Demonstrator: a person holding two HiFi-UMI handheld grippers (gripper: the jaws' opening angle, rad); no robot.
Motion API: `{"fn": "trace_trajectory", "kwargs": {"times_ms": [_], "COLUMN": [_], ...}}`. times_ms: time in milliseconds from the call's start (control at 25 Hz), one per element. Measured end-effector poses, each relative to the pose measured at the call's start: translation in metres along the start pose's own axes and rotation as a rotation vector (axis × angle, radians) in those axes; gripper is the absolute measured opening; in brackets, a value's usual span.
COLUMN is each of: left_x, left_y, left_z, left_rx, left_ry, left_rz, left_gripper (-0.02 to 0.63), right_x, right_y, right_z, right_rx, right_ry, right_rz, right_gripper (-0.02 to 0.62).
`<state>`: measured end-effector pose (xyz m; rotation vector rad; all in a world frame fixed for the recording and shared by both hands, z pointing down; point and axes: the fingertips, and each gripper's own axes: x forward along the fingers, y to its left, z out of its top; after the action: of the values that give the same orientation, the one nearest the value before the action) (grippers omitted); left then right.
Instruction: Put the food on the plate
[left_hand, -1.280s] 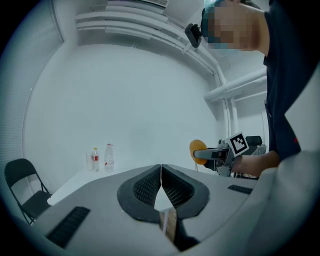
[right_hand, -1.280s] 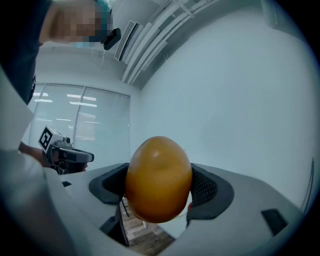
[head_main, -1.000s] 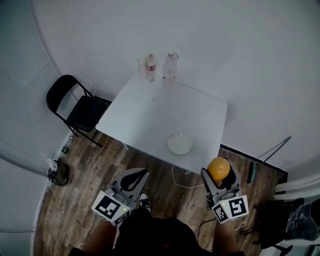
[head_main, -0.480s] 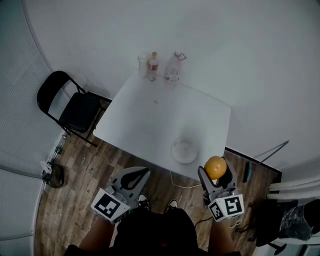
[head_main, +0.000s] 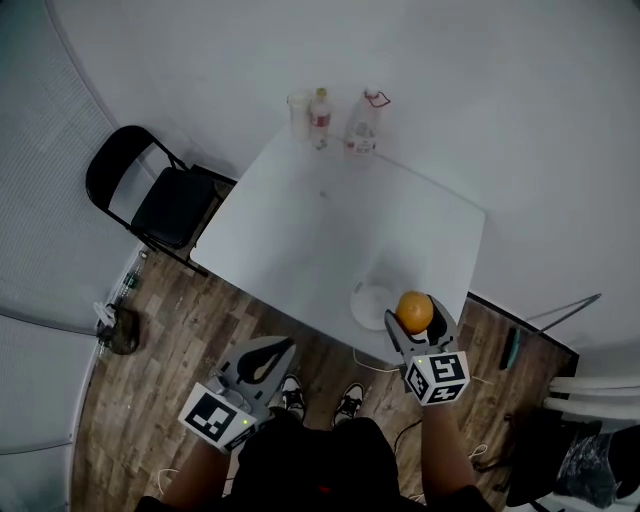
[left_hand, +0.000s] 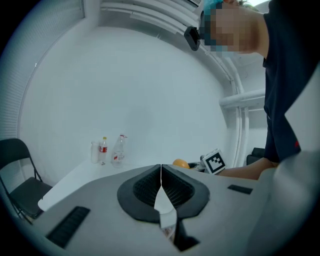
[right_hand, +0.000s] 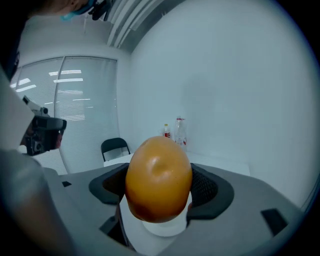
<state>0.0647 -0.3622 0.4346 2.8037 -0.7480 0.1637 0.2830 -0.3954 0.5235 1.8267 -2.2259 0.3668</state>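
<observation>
My right gripper (head_main: 414, 318) is shut on an orange (head_main: 414, 311), which fills the middle of the right gripper view as a round orange (right_hand: 158, 178) between the jaws. It hangs at the near right edge of the white table (head_main: 320, 240), just right of a small white plate (head_main: 371, 304) that is partly hidden by the fruit; a pale sliver of the plate (right_hand: 161, 228) shows beneath the orange. My left gripper (head_main: 266, 357) is shut and empty, held over the wooden floor short of the table. From the left gripper (left_hand: 161, 172) view the orange (left_hand: 180, 163) shows far off.
A clear cup (head_main: 299, 115) and two bottles (head_main: 321, 117) (head_main: 362, 126) stand at the table's far corner. A black folding chair (head_main: 160, 205) sits to the left of the table. A dark bag (head_main: 121, 331) and cables lie on the floor.
My right gripper has carried the orange forward and up to the table's near right edge beside the plate. The left gripper stays low and shut.
</observation>
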Motion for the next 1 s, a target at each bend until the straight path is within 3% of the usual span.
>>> {"fn": "trace_trajectory", "kwargs": {"times_ms": [160,320,480,760,1000], "left_x": [0.004,0.008,0.012,0.013,0.013], "left_y": [0.003,0.004,0.006,0.012,0.017], "left_z": [-0.014,-0.022,-0.026,-0.039,-0.038], "left_rx": [0.002,-0.052,-0.047,-0.060,-0.057], "left_ry": [0.035,0.062,0.054,0.092,0.083], "left_rz": [0.042,0.088,0.087,0.107,0.103], "left_gripper": [0.023,0.023,0.023,0.025,0.024], "right_x": [0.040,0.076,0.102,0.126,0.131], "right_y": [-0.008,-0.012,-0.017,-0.020,-0.020], "right_z": [-0.049,-0.098,-0.137,-0.169,-0.176], "right_rx": [-0.010,-0.015,-0.050,-0.125,-0.119], "right_ry": [0.109,0.224,0.327,0.452,0.474], "right_rz": [0.031,0.073,0.098,0.075,0.061], "right_gripper": [0.367,0.366,0.367,0.366,0.367]}}
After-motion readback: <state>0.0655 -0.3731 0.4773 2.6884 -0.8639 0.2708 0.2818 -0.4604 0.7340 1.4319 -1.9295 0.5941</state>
